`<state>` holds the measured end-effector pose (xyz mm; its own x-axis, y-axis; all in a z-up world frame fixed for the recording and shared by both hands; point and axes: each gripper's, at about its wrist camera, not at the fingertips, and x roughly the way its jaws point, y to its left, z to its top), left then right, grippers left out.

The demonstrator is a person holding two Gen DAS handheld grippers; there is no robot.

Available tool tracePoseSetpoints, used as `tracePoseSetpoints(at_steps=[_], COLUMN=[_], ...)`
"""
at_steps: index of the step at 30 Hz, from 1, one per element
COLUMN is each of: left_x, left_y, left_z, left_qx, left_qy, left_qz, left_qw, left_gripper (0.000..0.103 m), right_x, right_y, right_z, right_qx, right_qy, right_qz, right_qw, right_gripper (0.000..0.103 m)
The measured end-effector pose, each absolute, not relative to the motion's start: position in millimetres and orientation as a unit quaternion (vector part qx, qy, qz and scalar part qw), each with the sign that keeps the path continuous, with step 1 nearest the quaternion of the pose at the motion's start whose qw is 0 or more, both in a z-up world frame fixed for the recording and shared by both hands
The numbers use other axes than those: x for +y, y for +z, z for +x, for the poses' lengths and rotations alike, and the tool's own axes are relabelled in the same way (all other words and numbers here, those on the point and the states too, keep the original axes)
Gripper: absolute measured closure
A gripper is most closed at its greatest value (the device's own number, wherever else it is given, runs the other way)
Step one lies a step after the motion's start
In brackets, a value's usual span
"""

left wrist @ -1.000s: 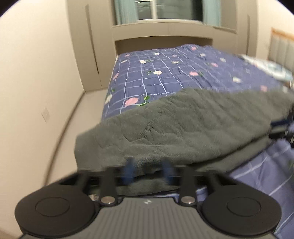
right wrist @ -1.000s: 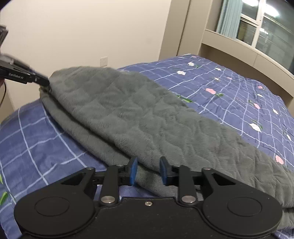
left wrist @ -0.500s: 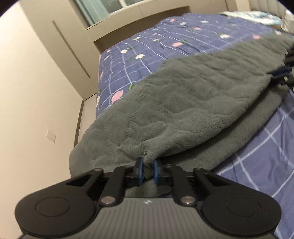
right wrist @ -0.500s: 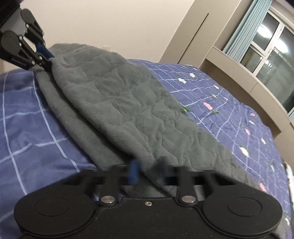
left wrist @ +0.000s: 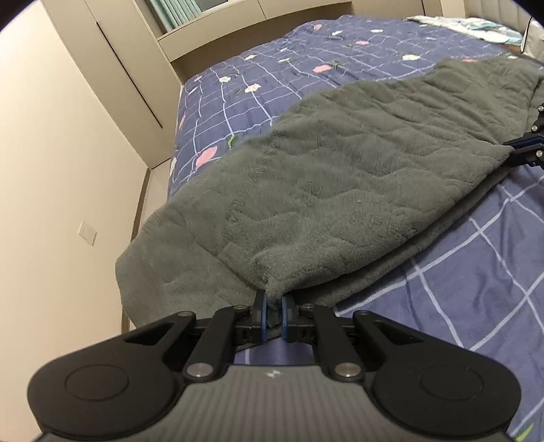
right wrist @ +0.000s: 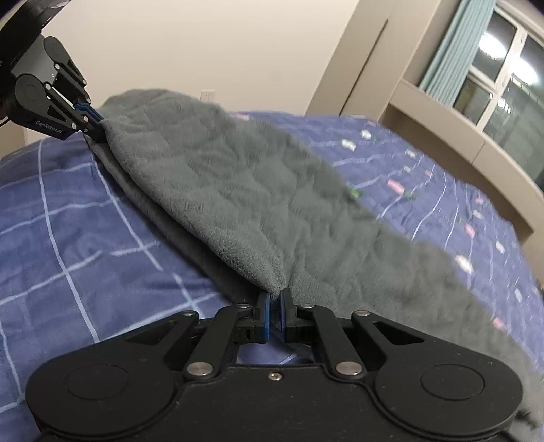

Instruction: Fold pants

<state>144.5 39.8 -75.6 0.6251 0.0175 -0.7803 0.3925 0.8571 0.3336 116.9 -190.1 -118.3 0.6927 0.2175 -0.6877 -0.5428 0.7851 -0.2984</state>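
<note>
The grey fleece pants (left wrist: 340, 176) lie across the bed, with the upper layer lifted off the lower one along the near edge. My left gripper (left wrist: 272, 307) is shut on one corner of that upper layer. My right gripper (right wrist: 275, 306) is shut on the other corner of the pants (right wrist: 238, 190). The fabric is stretched between the two. The right gripper shows at the right edge of the left wrist view (left wrist: 520, 149); the left gripper shows at the upper left of the right wrist view (right wrist: 91, 122).
The bed has a blue checked quilt (left wrist: 469, 272) with flower prints (right wrist: 425, 190). A beige wall with a socket (left wrist: 86, 233) runs along the bed's side. Wardrobes and a window ledge (right wrist: 459, 136) stand behind the bed. Light bedding (left wrist: 476, 27) lies at the far end.
Both grippers closed from open onto the pants' upper edge and lifted it. The views tilted and the fabric drew taut between them.
</note>
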Motion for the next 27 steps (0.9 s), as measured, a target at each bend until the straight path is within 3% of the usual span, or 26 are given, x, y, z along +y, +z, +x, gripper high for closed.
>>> tracePoseSetpoints(at_steps=[2, 4, 5, 6, 7, 8, 11, 13, 18, 27], left_x=[39, 38, 37, 35, 32, 28, 15, -2, -68, -233], left_y=[-74, -69, -67, -64, -62, -59, -54, -51, -47, -48], left_z=[145, 145, 145, 144, 145, 145, 141, 141, 147, 157], left_qx=[0.423, 0.429, 0.431, 0.436, 0.438, 0.439, 0.439, 0.434, 0.417, 0.348], left_qy=[-0.102, -0.096, -0.092, -0.089, -0.083, -0.076, -0.073, -0.066, -0.114, -0.324], left_qz=[0.240, 0.228, 0.221, 0.210, 0.202, 0.193, 0.175, 0.163, 0.147, 0.205], left_qw=[0.868, 0.869, 0.870, 0.871, 0.872, 0.874, 0.878, 0.883, 0.890, 0.855], left_gripper=[0.093, 0.079, 0.072, 0.048, 0.029, 0.023, 0.015, 0.001, 0.001, 0.001], right_x=[-190, -195, -199, -204, -211, -218, -243, -264, -333, -484], right_y=[-121, -117, -114, -110, -107, -104, -102, -103, -98, -75], right_z=[119, 118, 116, 114, 110, 106, 92, 82, 62, 79], right_qx=[0.330, 0.327, 0.325, 0.324, 0.322, 0.317, 0.314, 0.318, 0.315, 0.265], right_qy=[0.211, 0.207, 0.208, 0.205, 0.202, 0.198, 0.172, 0.142, 0.067, -0.071], right_qz=[-0.237, -0.217, -0.204, -0.190, -0.176, -0.162, -0.143, -0.129, -0.053, 0.100], right_qw=[0.889, 0.896, 0.900, 0.904, 0.908, 0.913, 0.923, 0.928, 0.945, 0.956], right_gripper=[0.090, 0.072, 0.043, 0.015, 0.006, 0.001, 0.001, 0.001, 0.001, 0.000])
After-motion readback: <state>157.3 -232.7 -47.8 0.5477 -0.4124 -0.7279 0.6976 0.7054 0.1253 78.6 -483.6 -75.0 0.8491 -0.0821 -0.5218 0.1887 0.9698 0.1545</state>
